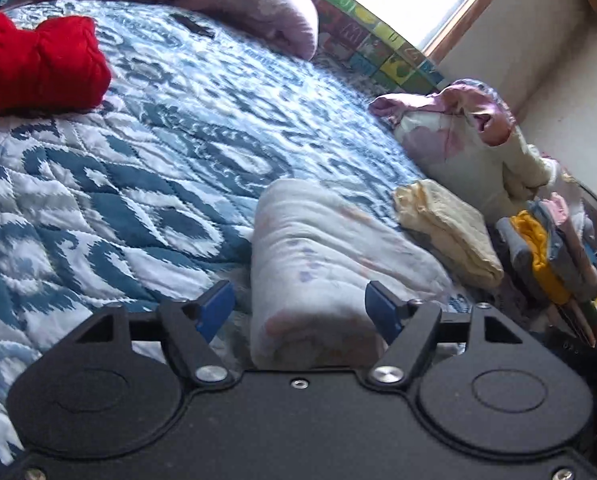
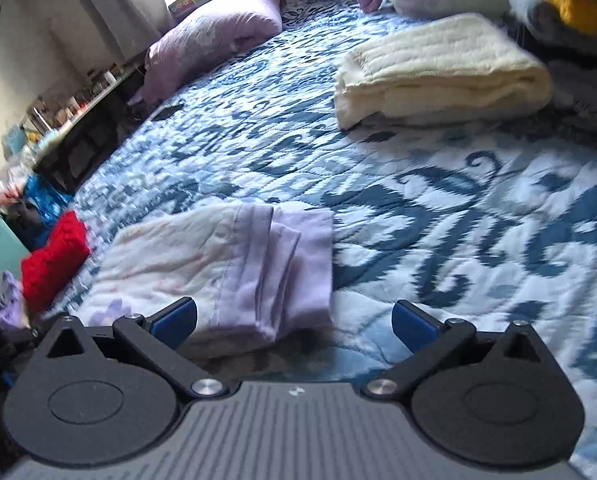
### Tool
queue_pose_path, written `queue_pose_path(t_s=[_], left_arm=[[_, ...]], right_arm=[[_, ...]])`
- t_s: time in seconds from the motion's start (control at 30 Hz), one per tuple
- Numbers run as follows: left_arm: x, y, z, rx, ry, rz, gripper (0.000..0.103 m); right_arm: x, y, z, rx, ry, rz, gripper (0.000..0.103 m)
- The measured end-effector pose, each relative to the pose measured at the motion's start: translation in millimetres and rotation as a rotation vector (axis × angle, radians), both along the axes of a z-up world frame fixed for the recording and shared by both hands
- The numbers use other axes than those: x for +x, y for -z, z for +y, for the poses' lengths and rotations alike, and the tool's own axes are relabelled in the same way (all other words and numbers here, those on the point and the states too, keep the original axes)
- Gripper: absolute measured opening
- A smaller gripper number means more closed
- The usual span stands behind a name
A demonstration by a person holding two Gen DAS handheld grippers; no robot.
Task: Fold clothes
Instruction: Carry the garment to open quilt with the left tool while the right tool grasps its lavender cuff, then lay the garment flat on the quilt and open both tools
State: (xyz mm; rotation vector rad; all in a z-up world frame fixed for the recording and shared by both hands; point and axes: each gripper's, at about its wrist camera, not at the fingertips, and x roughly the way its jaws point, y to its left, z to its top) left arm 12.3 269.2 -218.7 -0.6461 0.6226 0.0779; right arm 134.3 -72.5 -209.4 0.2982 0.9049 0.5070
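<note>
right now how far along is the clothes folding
Done: a folded cream knit garment lies flat on the blue patterned quilt, and the white and lilac printed garment in front looks folded too. In hand: nothing; the left tool straddles that garment with jaws open, and the right tool is open beside it. Left: a crumpled red knit garment and a jumbled multicoloured pile.

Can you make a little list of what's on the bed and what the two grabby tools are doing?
bed cover: blue and white quilt
in front of the tools: folded white and lilac garment, lying flat
left tool: open, one finger on each side of the garment, not squeezing
right tool: open, at the garment's lilac end
already folded: cream towel
also there: red knit garment, purple pillow, clothes pile
</note>
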Motion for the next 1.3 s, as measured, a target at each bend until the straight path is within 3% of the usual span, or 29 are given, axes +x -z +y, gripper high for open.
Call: queue_pose_path(t_s=[0.1, 0.23, 0.3, 0.33, 0.43, 0.47, 0.6, 0.73, 0.8, 0.83, 0.9, 0.93, 1.0, 1.1, 1.3], left_arm=[[10.1, 10.0, 3.3, -0.035, 0.009, 0.023, 0.079], [20.2, 21.0, 1.7, -0.059, 0.03, 0.033, 0.079], [19.7, 19.4, -2.2, -0.056, 0.049, 0.015, 0.077], [19.4, 18.6, -4.2, -0.054, 0.059, 0.006, 0.062], [18.6, 16.2, -10.0, -0.05, 0.088, -0.021, 0.05], [18.4, 15.3, -12.0, -0.049, 0.097, -0.03, 0.047], [17.3, 12.1, -19.8, -0.043, 0.136, -0.066, 0.042], [18.5, 0.8, -37.6, -0.094, 0.197, -0.07, 0.044], [21.7, 2.7, -47.0, -0.105, 0.228, -0.031, 0.054], [23.4, 4.5, -53.1, -0.062, 0.23, -0.005, 0.068], [21.9, 4.8, -62.5, 0.049, 0.223, 0.019, 0.071], [19.1, 2.6, -65.5, 0.088, 0.238, 0.01, 0.071], [11.9, -5.7, -69.3, 0.149, 0.244, -0.02, 0.071], [7.2, -14.9, -79.6, 0.252, 0.255, -0.038, 0.071], [-3.5, -21.7, -105.5, 0.366, 0.325, -0.039, 0.072]], right_arm=[[15.8, 14.4, 4.0, 0.045, -0.005, 0.026, 0.103], [32.9, 32.8, 11.3, 0.104, -0.009, 0.052, 0.103], [39.2, 40.6, 16.4, 0.149, -0.032, 0.075, 0.088], [40.2, 42.7, 18.6, 0.168, -0.046, 0.082, 0.084], [33.1, 39.8, 20.6, 0.18, -0.064, 0.056, 0.069], [30.7, 38.8, 21.2, 0.184, -0.071, 0.047, 0.06], [19.8, 32.8, 22.1, 0.195, -0.09, 0.007, 0.05], [-9.1, 2.9, -15.6, 0.229, -0.015, -0.067, 0.049], [-20.6, -3.1, -35.1, 0.234, 0.022, -0.059, 0.049], [-24.5, -3.3, -42.2, 0.218, 0.035, -0.048, 0.05], [-25.8, 6.8, -46.7, 0.089, 0.067, -0.022, 0.084], [-26.7, 11.2, -48.7, 0.029, 0.083, -0.017, 0.085], [-31.7, 12.9, -55.3, 0.004, 0.102, -0.029, 0.085], [-40.6, 9.2, -63.4, 0.053, 0.113, -0.044, 0.085], [-57.9, -1.8, -61.1, 0.04, 0.093, -0.083, 0.085]])
